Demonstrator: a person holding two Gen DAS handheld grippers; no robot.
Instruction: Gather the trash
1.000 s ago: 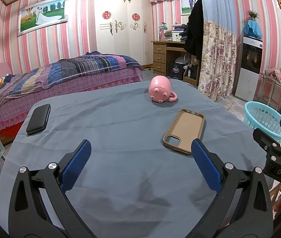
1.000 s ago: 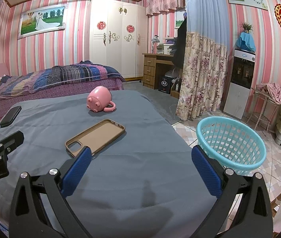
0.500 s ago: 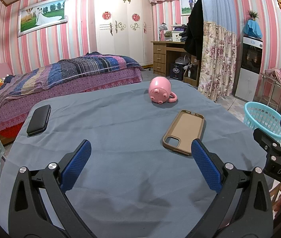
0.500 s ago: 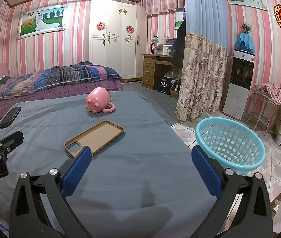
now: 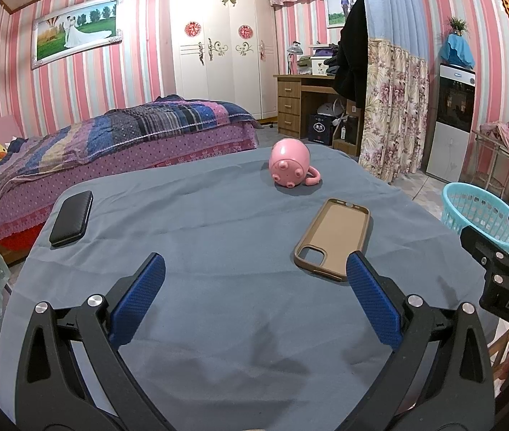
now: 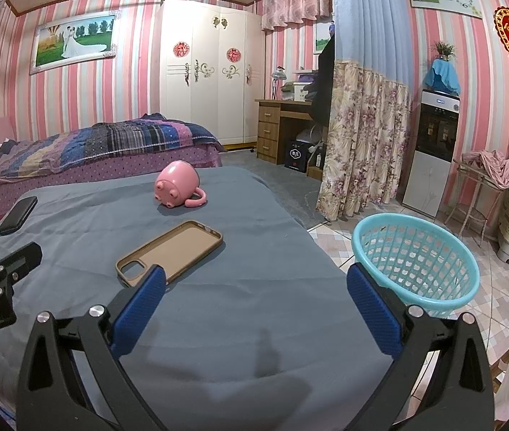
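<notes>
1. Both jaws apart, empty: left gripper (image 5: 254, 283), right gripper (image 6: 254, 287).
2. No obvious trash; phone case (image 6: 170, 251) ahead of right jaws risks a wrong grab.
3. Basket (image 6: 416, 258) off-bench, beyond right jaws; a drop could miss.

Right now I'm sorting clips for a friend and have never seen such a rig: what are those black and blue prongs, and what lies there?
They are two hand-held grippers, each with a fisheye camera looking along its fingers. One picture comes from the left gripper, the other from the right gripper. Both are open and hold nothing. On the grey-blue cloth lie a pink pig mug tipped on its side, a brown phone case inside up, and a black case. A turquoise basket stands on the floor beside the table, to the right.
</notes>
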